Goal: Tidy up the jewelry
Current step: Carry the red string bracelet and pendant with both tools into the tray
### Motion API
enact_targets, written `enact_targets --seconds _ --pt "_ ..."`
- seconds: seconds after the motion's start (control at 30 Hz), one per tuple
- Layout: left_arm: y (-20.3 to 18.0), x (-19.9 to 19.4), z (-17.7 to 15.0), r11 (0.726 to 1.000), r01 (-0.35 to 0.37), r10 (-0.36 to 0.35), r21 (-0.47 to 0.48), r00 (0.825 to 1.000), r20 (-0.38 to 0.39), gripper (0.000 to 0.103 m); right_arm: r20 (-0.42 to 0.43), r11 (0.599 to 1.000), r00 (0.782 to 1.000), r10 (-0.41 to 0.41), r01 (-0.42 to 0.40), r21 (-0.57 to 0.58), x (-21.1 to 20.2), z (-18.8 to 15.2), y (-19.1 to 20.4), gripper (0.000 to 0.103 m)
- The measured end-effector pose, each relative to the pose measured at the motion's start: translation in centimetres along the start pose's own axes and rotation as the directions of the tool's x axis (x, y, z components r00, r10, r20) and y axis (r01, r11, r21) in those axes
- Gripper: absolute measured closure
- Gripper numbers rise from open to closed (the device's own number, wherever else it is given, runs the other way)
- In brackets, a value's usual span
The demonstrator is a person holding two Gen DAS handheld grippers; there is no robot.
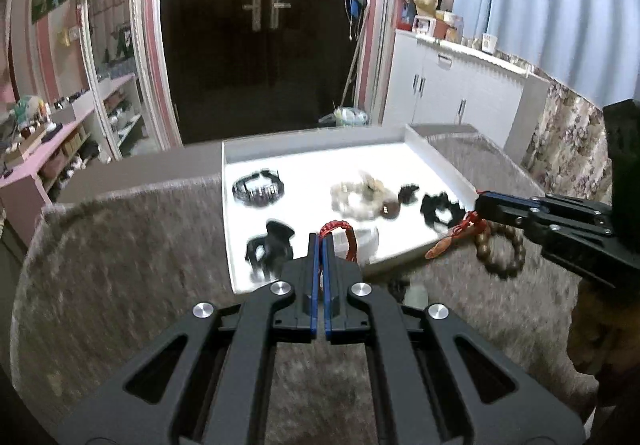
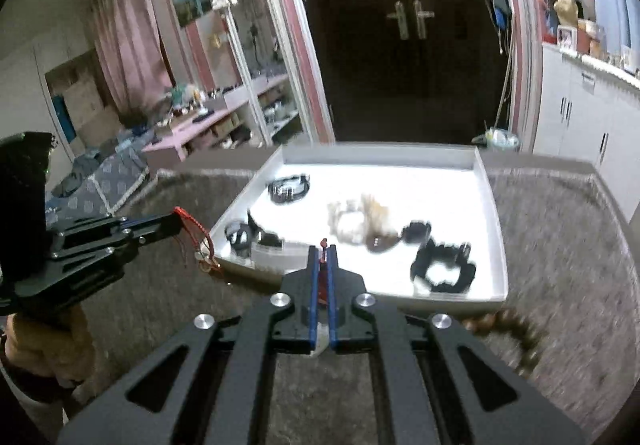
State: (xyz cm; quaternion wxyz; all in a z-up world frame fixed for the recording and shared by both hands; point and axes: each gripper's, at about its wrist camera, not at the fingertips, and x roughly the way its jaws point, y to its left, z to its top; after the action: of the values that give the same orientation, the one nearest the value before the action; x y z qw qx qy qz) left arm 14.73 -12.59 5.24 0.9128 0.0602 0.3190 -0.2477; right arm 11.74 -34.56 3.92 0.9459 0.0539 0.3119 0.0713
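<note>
A white tray (image 1: pixel 240 237) sits on a grey fuzzy cloth and holds several hair and jewelry pieces. My left gripper (image 1: pixel 322 239) is shut on a red braided cord bracelet (image 1: pixel 347 235) held over the tray's near edge; it also shows in the right wrist view (image 2: pixel 176 223) with the red cord (image 2: pixel 196 235) hanging. My right gripper (image 2: pixel 323 249) is shut on the red cord of a brown wooden bead bracelet (image 2: pixel 516 333). In the left wrist view the right gripper (image 1: pixel 480 205) holds those beads (image 1: pixel 502 251) just off the tray's right corner.
In the tray lie a black claw clip (image 1: pixel 270 249), a dark beaded band (image 1: pixel 259 187), a pale scrunchie (image 1: pixel 358 197) and a black scrunchie (image 1: pixel 440 207). Pink shelves (image 1: pixel 44 141) stand at left, white cabinets (image 1: pixel 452 85) at right, and a dark door behind.
</note>
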Motion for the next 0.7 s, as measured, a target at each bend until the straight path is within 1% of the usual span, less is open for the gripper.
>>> enact_targets --seconds 0.13,0.27,0.43,0.53,0.7 --pt "0.6 0.1 2.1 1.000 -0.007 0.008 -0.011 1.000 0.024 0.103 0.032 1.000 0.999 0.000 0.000 0.001 0.0 2.2 -0.2 0.100" --pt "0.8 1.1 3.7 1.000 -0.007 0.008 -0.018 1.000 0.029 0.103 0.044 1.000 0.999 0.002 -0.003 0.018 0.6 3.2 -0.7 0.100" --pt "0.9 3.0 4.1 0.999 -0.026 0.026 -0.023 0.999 0.020 0.103 0.040 0.999 0.999 0.009 -0.010 0.033 2.4 3.2 -1.3 0.100" --pt "0.9 4.3 4.0 0.999 -0.042 0.042 -0.029 0.999 0.012 0.103 0.024 0.999 1.000 0.010 -0.011 0.031 3.5 3.0 -1.5 0.100" --pt "1.2 6.1 3.7 0.998 -0.048 0.048 -0.048 0.999 -0.004 0.103 -0.001 1.000 1.000 -0.008 0.008 0.015 5.3 2.7 -1.9 0.100"
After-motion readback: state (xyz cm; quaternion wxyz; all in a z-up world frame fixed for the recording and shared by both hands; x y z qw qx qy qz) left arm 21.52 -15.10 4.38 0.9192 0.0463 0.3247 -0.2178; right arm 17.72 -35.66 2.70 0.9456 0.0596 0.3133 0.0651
